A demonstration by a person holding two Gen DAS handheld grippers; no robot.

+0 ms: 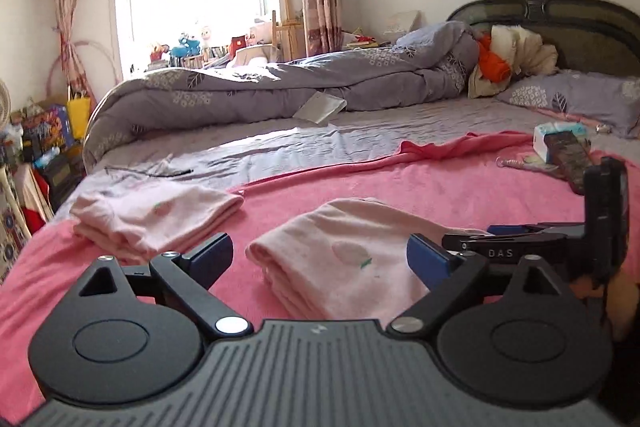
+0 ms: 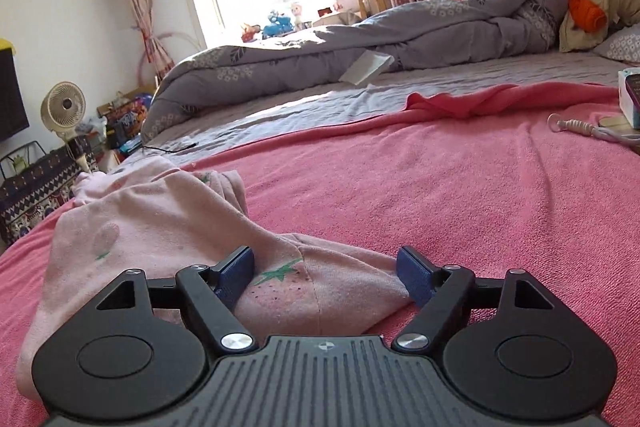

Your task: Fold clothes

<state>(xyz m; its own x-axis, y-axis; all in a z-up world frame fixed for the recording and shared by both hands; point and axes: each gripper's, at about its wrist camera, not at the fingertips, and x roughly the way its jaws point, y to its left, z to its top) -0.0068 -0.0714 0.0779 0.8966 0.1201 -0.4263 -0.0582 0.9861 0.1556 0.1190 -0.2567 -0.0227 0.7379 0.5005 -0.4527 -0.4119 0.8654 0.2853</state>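
Two folded pale-pink garments lie on the pink towel blanket [image 1: 400, 187] spread over the bed. In the left wrist view, the nearer folded garment [image 1: 340, 267] sits directly ahead of the left gripper [image 1: 320, 261], whose jaws stand wide apart above it with nothing pinched between them. The second folded garment [image 1: 160, 215] rests farther left, near the blanket's edge, apart from the first. The right gripper [image 2: 326, 277] shows at the right of that view, low beside the nearer garment. In the right wrist view its jaws are spread, with the pink strawberry-print fabric lying between them; the pads do not press on it. Beyond, a grey quilt [image 1: 280, 87] is rolled along the bed, and a tissue pack [image 1: 560, 139] sits at right.
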